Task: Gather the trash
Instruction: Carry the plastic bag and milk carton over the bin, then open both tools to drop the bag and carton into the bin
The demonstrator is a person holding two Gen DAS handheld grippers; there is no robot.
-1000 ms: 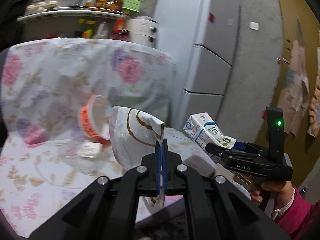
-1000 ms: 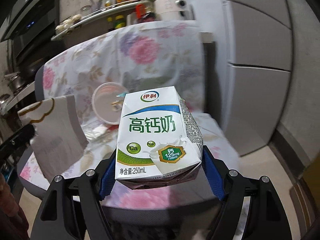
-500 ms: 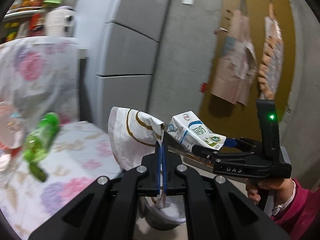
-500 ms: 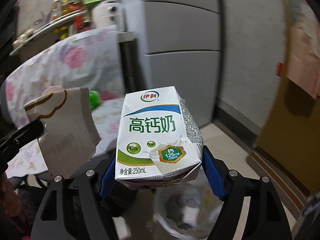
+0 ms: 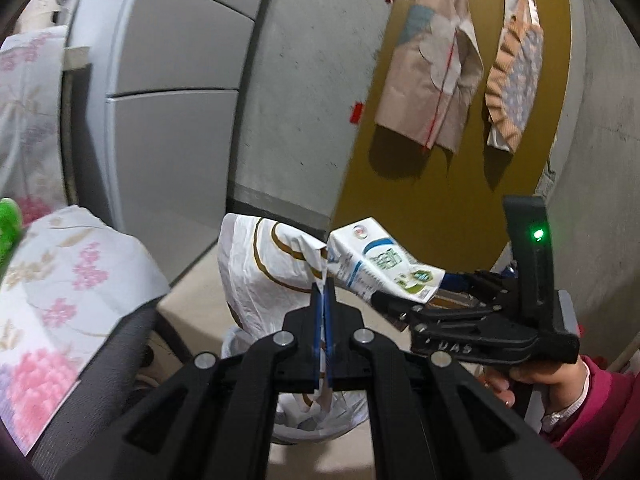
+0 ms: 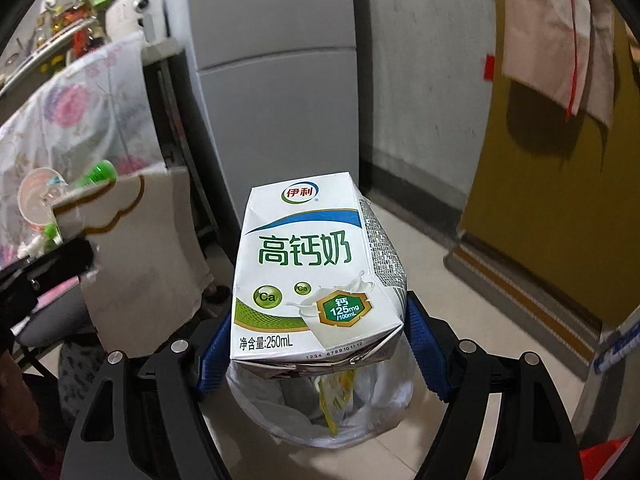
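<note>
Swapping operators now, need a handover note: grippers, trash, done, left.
Left gripper: shut on the paper bag.
Right gripper: shut on the milk carton, fingers pressing both its sides.
Both held above the lined bin on the floor, which already holds some trash.
Done: both items picked up and brought to the bin.
Left: drop both in. The green bottle and cup remain on the table.

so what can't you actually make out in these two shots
- Trash bin, right wrist view: the milk carton in the right gripper hides its far rim and much of its contents.
- Same bin, left wrist view: mostly behind the left gripper and the paper bag it pinches.
- Green bottle, left wrist view: cut off by the left edge.
- Shelf items, right wrist view: too small and blurred.
</note>
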